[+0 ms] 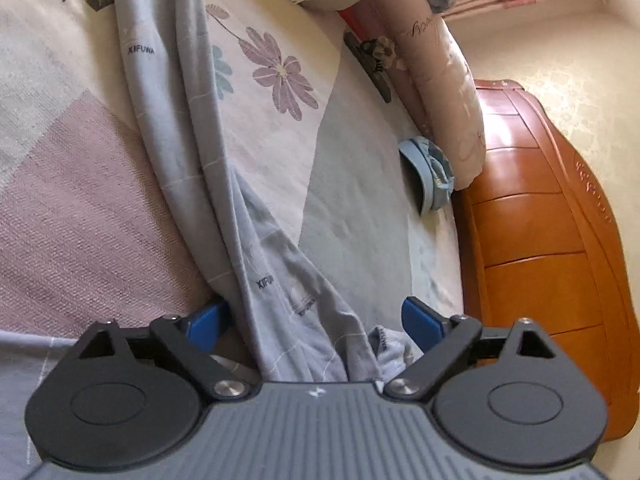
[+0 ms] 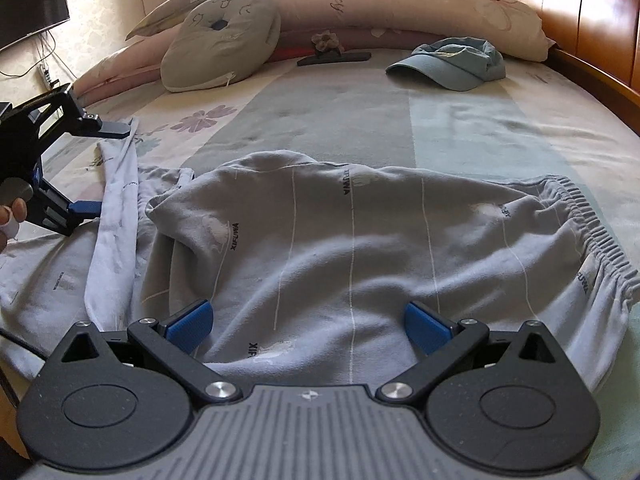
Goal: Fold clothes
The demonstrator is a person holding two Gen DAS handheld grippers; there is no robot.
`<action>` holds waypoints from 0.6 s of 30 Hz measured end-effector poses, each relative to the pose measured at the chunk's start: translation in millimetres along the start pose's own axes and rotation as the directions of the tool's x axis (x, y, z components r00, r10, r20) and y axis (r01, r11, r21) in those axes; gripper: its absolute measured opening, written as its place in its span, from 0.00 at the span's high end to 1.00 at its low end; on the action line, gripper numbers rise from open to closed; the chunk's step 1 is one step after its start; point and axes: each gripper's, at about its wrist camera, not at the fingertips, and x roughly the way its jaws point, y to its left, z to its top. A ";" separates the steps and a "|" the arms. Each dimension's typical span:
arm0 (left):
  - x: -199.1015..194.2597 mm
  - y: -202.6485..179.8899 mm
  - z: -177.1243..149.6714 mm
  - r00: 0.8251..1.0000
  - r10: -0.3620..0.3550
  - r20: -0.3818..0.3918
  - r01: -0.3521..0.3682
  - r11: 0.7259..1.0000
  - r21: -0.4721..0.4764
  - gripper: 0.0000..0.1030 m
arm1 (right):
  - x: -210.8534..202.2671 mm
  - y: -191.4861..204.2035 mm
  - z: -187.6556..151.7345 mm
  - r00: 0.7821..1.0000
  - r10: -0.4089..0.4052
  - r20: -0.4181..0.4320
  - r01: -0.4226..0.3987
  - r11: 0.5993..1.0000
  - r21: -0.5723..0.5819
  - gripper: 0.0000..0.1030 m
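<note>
Grey pyjama trousers [image 2: 352, 248], printed with a small brand word and thin pale lines, lie spread on the bed [image 2: 500, 128]; elastic waistband to the right in the right wrist view, legs trailing off to the left. One long strip of the same grey cloth, probably a leg [image 1: 188, 128], runs straight away from the left tongs [image 1: 316, 320] up the bedsheet, so its long axis lies along the line those tongs point. Left tongs stand wide open, blue pads well apart; the leg passes between them and bunches at the near end, close to or against the left pad, but no pad presses on it. Seen from the right wrist view, the same left tongs [image 2: 104, 168] straddle the narrow leg from its far-left side, held by a hand [image 2: 10, 220] at the frame edge. Right tongs [image 2: 308, 324] also stand open, hovering low over the seat of the trousers, cloth beneath and between the pads, nothing pinched. Judgement: the left hand is the nearer to the loose leg, the right to the body and waistband; the next grasp turns on closing across the leg's width. No containers in view. A blue cap [image 2: 452, 64] sits well apart near the pillows [image 2: 224, 40], by the wooden headboard [image 2: 580, 8].
</note>
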 end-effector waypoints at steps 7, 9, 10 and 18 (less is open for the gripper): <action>17.0 0.6 14.5 0.998 -0.029 0.056 0.029 1.000 0.010 0.10 | 1.4 5.5 -3.2 0.999 -0.037 0.017 0.037 0.999 -0.001 0.00; 19.1 -1.1 16.4 0.998 -0.031 0.057 0.029 0.999 0.034 0.10 | 2.0 6.9 -3.9 0.999 -0.048 0.022 0.048 0.999 -0.002 0.00; 19.6 -1.3 17.1 0.998 -0.034 0.057 0.032 0.999 0.039 0.10 | 2.4 7.4 -4.2 0.998 -0.053 0.025 0.053 0.999 -0.002 0.00; 21.1 6.3 22.9 0.995 -0.076 0.071 0.076 0.997 0.000 0.10 | 5.2 12.8 -3.1 0.996 -0.083 0.022 0.083 0.996 -0.015 0.00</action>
